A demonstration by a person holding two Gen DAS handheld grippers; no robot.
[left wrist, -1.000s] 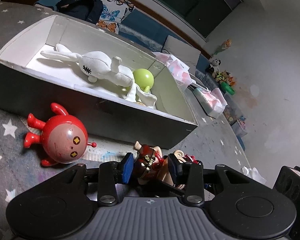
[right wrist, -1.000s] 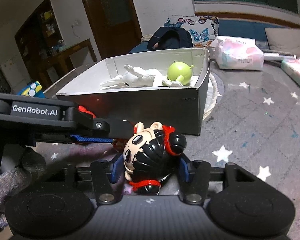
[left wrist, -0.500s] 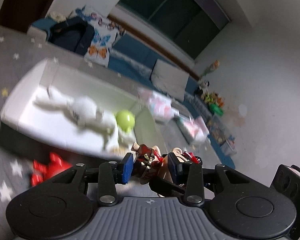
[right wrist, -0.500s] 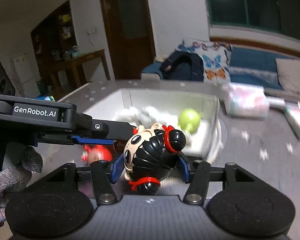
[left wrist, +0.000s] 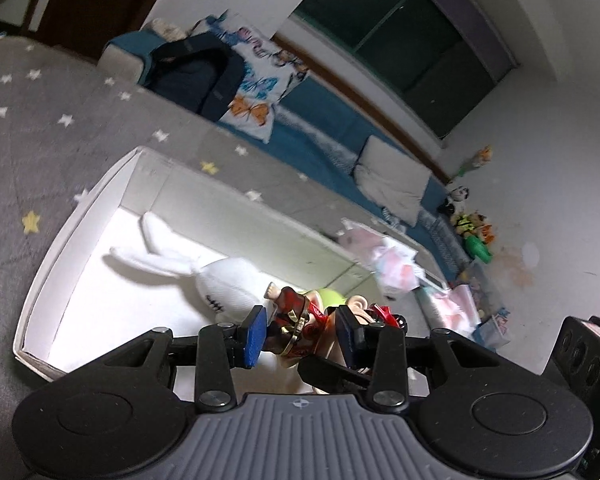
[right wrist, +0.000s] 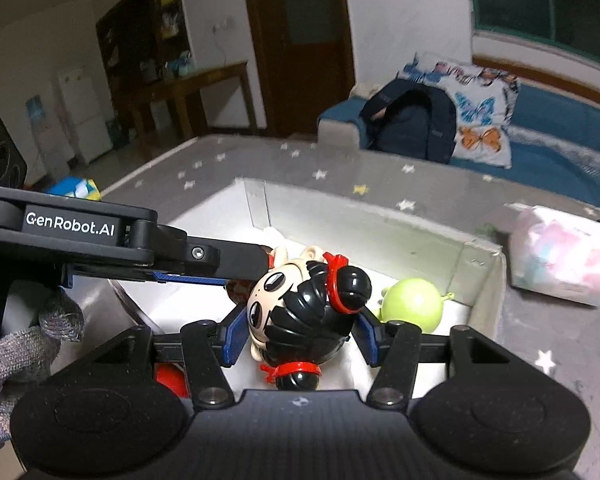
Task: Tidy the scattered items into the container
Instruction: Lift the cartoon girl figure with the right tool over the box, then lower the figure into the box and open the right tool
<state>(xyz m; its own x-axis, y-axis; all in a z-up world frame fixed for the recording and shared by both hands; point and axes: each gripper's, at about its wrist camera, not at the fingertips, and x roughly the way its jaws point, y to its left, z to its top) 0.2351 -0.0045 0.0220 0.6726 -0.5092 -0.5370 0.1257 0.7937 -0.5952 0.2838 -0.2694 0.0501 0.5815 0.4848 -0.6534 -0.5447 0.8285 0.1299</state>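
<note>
A single doll (right wrist: 300, 312) is being gripped from both sides, its black-haired head clamped by the right gripper (right wrist: 298, 332) and its red-clothed body by the left gripper (left wrist: 302, 334), above the open white box (left wrist: 76, 220). For a clean drop, it is best lowered near the bare floor beside the white rabbit (left wrist: 204, 276) and green ball (right wrist: 412, 304), with both jaws being opened together.

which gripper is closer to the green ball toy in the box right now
Right. The right gripper has the green ball toy beside its jaw; the left gripper hovers just short of it.
</note>
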